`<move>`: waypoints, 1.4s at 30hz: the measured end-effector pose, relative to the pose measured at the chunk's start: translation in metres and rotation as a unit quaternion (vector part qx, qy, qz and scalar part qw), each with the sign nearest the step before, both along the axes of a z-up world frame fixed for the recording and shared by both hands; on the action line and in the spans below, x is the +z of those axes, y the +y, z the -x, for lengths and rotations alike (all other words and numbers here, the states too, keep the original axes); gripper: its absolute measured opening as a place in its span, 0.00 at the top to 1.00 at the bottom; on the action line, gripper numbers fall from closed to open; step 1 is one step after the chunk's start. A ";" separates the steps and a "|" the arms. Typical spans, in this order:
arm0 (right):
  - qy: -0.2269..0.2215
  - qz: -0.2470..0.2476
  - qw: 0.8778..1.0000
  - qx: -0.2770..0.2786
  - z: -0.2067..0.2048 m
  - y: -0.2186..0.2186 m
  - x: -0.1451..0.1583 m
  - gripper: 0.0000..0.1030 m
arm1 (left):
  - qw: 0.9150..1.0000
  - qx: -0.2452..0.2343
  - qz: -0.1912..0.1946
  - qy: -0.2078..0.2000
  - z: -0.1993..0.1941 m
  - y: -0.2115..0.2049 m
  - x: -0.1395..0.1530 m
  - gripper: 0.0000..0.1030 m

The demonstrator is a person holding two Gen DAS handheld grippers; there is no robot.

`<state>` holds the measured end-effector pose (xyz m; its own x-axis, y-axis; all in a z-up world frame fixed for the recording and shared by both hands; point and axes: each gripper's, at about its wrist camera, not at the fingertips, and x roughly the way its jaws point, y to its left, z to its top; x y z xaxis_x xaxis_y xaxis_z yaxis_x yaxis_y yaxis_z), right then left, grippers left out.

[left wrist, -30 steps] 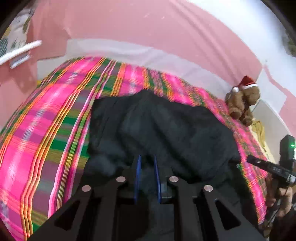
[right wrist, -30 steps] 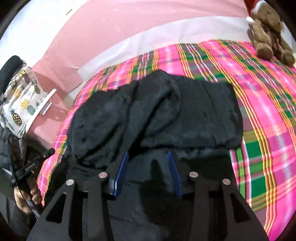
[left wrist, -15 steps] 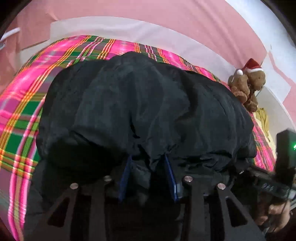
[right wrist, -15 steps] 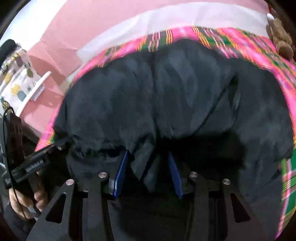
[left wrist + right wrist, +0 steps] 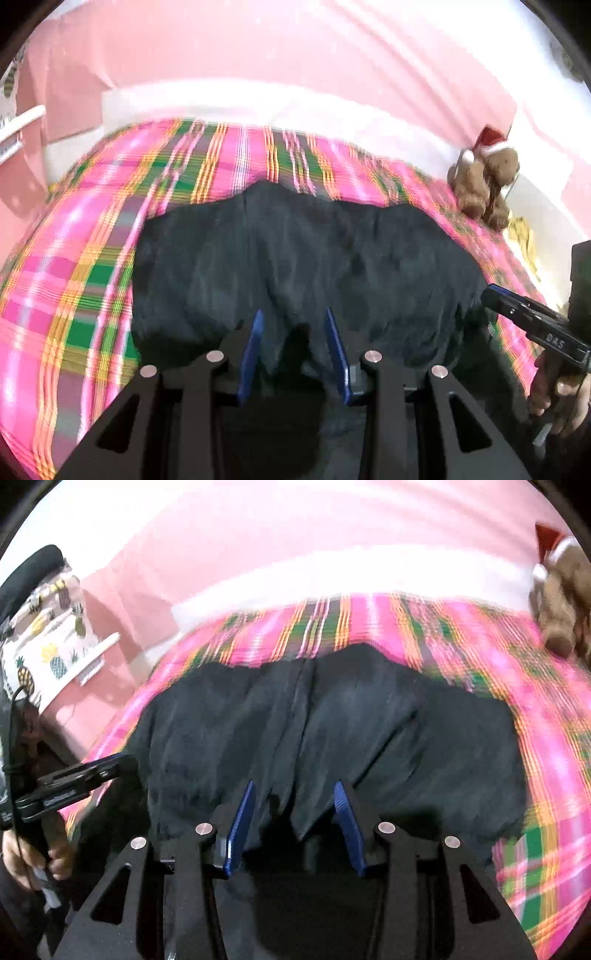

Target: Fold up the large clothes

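A large black garment (image 5: 314, 266) lies folded over on a pink, green and orange plaid bedspread (image 5: 92, 258). It also shows in the right wrist view (image 5: 332, 731). My left gripper (image 5: 293, 321) is open at the garment's near edge, with a fold of black cloth between its blue pads (image 5: 253, 343), which do not pinch it. My right gripper (image 5: 295, 794) is open the same way, with a tongue of cloth hanging loose between its pads (image 5: 240, 823). Each gripper shows from the side in the other view: the right one (image 5: 532, 321), the left one (image 5: 70, 786).
A brown teddy bear (image 5: 484, 184) with a red hat sits at the bed's far right corner. Pink wall and a white headboard band (image 5: 258, 107) run behind the bed. A pineapple-print cloth (image 5: 48, 653) hangs at the left, off the bed.
Both grippers carried the near edge of the garment forward over itself, then opened wider and pulled back. The garment now lies lower and flatter on the bedspread.
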<state>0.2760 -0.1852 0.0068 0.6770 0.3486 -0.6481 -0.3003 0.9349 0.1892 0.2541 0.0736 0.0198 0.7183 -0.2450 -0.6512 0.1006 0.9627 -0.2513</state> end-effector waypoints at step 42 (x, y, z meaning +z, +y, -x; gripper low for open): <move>0.065 0.047 0.995 -0.055 -0.182 -0.012 -0.080 0.57 | 0.996 0.022 -0.085 0.003 -0.166 -0.029 -0.065 0.58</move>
